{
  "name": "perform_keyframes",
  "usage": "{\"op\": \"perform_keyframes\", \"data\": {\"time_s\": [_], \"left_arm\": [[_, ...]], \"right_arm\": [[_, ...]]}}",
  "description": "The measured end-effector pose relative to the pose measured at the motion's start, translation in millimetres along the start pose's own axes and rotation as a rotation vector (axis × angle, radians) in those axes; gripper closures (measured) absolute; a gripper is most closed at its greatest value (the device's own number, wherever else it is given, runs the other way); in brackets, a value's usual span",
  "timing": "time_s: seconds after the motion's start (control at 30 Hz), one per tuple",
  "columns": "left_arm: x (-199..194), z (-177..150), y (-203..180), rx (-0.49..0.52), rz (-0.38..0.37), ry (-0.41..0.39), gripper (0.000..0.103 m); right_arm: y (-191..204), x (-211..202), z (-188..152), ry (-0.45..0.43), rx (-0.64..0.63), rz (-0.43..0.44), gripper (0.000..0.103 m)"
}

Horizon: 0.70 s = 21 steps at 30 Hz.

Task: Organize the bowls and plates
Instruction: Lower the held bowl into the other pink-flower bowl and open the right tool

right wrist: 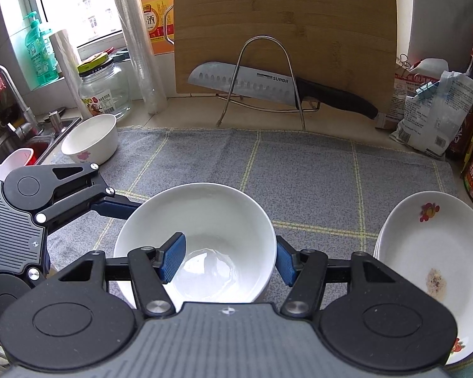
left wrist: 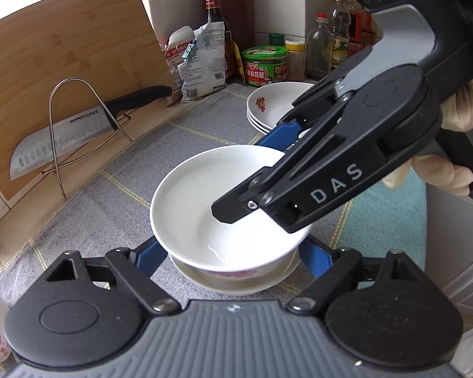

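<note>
Covering the kitchen worktop, a grey checked cloth point(right wrist: 299, 173) carries all the crockery. At its far edge a wooden cutting board point(right wrist: 283, 15) leans upright against the wall, with a wide-bladed knife point(right wrist: 252, 85) resting in a wire stand in front of it.

On the right side of the cloth sits a stack of shallow white plates point(right wrist: 425, 252). The top plate has a red flower printed near its rim and a brownish smear of food near its middle.

Near the middle of the cloth is a deep white bowl point(right wrist: 205, 214), glossy and plain inside, with a little water glinting at the bottom and pink flowers on its outer wall. It rests in another white dish point(left wrist: 236, 283), of which only the rim shows. A second flowered bowl point(right wrist: 91, 138) stands well apart at the far left, beside the sink.

The right gripper point(right wrist: 227, 261) pinches the middle bowl's right-hand wall, one blue pad inside and the other outside.

The left gripper point(left wrist: 233, 252) is spread wide, its blue fingers flanking the stacked bowl low down. I cannot tell whether they press on it.
</note>
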<state>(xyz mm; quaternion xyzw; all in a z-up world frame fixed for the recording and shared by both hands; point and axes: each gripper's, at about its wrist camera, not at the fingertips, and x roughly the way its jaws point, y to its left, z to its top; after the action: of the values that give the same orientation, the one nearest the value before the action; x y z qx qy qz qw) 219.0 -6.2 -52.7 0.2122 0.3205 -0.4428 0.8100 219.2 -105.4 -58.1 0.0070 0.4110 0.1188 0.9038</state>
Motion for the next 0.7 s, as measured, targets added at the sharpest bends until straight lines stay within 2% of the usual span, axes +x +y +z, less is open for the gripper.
{"op": "perform_keyframes", "data": {"time_s": [0.2, 0.33, 0.4, 0.47, 0.6, 0.7], "left_arm": [[1.8, -0.9, 4.0, -0.026, -0.011, 0.007, 0.011], [-2.0, -1.3, 2.1, 0.002, 0.030, -0.012, 0.006], [-6.3, -1.1, 2.1, 0.017, 0.038, -0.018, 0.005], [-12.6, -2.0, 3.8, 0.019, 0.038, -0.020, 0.005], [-28.2, -9.2, 6.9, 0.010, 0.039, -0.015, 0.004], [-34.4, -17.0, 9.1, -0.011, 0.054, 0.003, 0.004]], "right_arm": [[-0.2, 1.5, -2.1, 0.001, 0.006, 0.001, 0.036], [-0.4, -1.0, -2.5, -0.012, 0.004, 0.002, 0.025], [-0.3, -3.5, -2.4, -0.019, 0.007, -0.001, 0.012], [0.1, -7.8, -3.4, -0.036, 0.008, -0.012, 0.007], [3.3, -13.2, -7.3, -0.047, 0.014, -0.016, 0.000], [8.8, -12.1, -13.0, -0.040, 0.011, -0.026, 0.000]]}}
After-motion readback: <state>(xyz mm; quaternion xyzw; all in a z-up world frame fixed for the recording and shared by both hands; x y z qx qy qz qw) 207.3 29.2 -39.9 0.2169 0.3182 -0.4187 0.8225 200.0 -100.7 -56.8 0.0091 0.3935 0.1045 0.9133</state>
